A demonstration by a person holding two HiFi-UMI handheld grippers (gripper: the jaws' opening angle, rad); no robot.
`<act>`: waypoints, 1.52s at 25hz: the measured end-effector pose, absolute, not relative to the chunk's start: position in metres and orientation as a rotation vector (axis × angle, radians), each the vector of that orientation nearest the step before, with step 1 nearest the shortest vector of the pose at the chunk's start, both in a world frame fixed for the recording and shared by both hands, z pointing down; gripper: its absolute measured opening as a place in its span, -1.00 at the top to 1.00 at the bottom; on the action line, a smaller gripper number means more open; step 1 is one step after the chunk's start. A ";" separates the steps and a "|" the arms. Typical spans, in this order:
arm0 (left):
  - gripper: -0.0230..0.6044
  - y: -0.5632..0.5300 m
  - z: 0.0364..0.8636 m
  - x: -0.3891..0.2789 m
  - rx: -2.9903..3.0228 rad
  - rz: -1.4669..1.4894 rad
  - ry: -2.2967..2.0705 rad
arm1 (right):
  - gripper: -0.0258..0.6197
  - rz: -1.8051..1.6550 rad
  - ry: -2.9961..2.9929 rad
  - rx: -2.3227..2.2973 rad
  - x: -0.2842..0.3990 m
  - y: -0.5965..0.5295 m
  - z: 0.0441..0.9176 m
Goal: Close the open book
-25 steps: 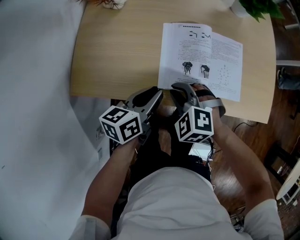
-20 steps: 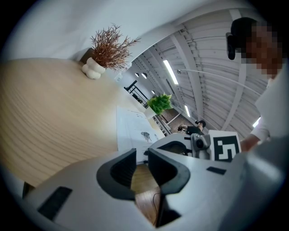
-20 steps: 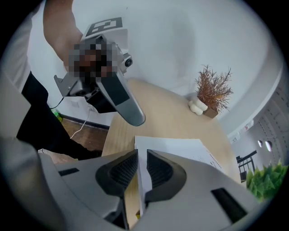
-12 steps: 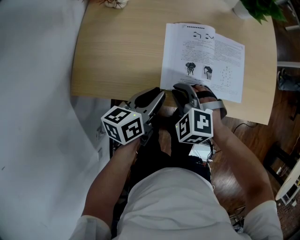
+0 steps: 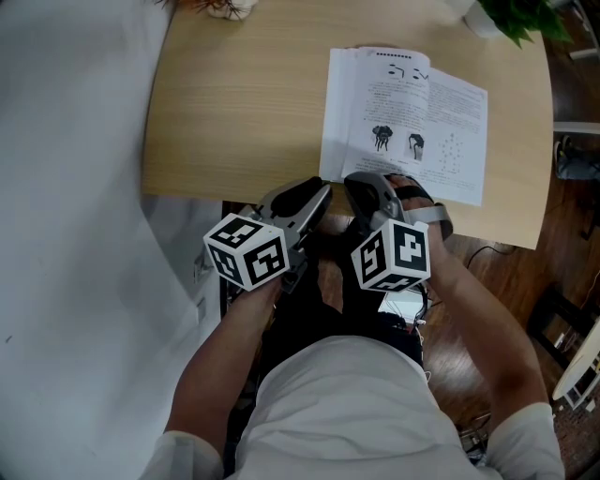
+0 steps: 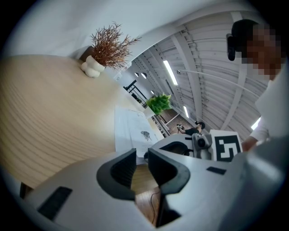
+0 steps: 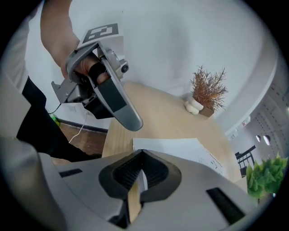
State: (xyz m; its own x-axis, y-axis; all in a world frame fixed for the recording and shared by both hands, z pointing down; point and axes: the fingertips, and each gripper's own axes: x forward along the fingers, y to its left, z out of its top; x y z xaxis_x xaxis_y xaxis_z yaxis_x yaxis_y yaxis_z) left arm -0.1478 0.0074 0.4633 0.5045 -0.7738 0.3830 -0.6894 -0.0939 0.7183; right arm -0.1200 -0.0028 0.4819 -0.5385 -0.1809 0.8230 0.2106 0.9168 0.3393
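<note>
While sizing up the book (image 5: 403, 117), worth noting where found: open and flat on the desk (image 5: 234, 103), toward the near right corner, printed pages up, with the fold running away from the body. Looks to be a thin, soft-covered thing: light and floppy, more likely to bow and slide than to swing over like one stiff board. Probably easy to crease or tear if pulled by a single leaf. Smooth paper on smooth wood, so apt to skate across the desk when pushed sideways.

At the near edge of the left-hand page, right gripper (image 5: 364, 184), fingers set almost together with a sliver of white page between them, seemingly pinching that edge. Just beside it, off the desk's near edge, left gripper (image 5: 317, 194), fingers a narrow gap apart with nothing between, touching no paper.

Best taken at an outer page edge near a corner, catching that side's whole stack with its cover rather than one sheet, then carried over the fold in an arc. Could use the free gripper to press the other half down against sliding. Needs only a light squeeze. Well apart at the far side, dried sprig (image 6: 101, 49) and green plant (image 5: 516, 19), out of the way.
</note>
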 end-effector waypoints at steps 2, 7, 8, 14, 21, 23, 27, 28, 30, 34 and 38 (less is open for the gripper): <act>0.75 0.006 0.463 -0.146 1.819 -0.116 -1.220 | 0.91 -0.471 -2.100 -0.022 -0.119 -0.002 0.480; 0.75 0.003 0.464 -0.142 1.811 -0.126 -1.209 | 0.92 -0.400 -2.160 0.010 -0.118 -0.003 0.472; 0.74 0.002 0.463 -0.142 1.809 -0.131 -1.205 | 0.92 -0.385 -2.173 0.021 -0.118 -0.004 0.470; 0.75 -0.003 0.462 -0.139 1.778 -0.175 -1.169 | 0.92 -0.365 -2.241 0.080 -0.119 -0.006 0.455; 0.74 -0.014 0.448 -0.141 1.724 -0.332 -1.102 | 0.92 -0.410 -2.294 0.121 -0.119 -0.007 0.437; 0.74 -0.018 0.447 -0.139 1.712 -0.356 -1.065 | 0.92 -0.416 -2.306 0.130 -0.118 -0.008 0.437; 0.59 -0.026 0.443 -0.138 1.674 -0.393 -1.008 | 0.92 -0.436 -2.309 0.134 -0.119 -0.009 0.432; 0.53 -0.027 0.441 -0.139 1.656 -0.411 -0.997 | 0.92 -0.442 -2.310 0.134 -0.120 -0.008 0.431; 0.49 -0.030 0.439 -0.141 1.632 -0.430 -0.979 | 0.92 -0.446 -2.313 0.135 -0.120 -0.008 0.430; 0.49 -0.032 0.444 -0.141 1.623 -0.416 -0.967 | 0.92 -0.454 -2.288 0.144 -0.116 -0.010 0.434; 0.49 -0.030 0.447 -0.143 1.631 -0.395 -0.994 | 0.78 -0.514 -2.170 0.065 -0.103 -0.005 0.461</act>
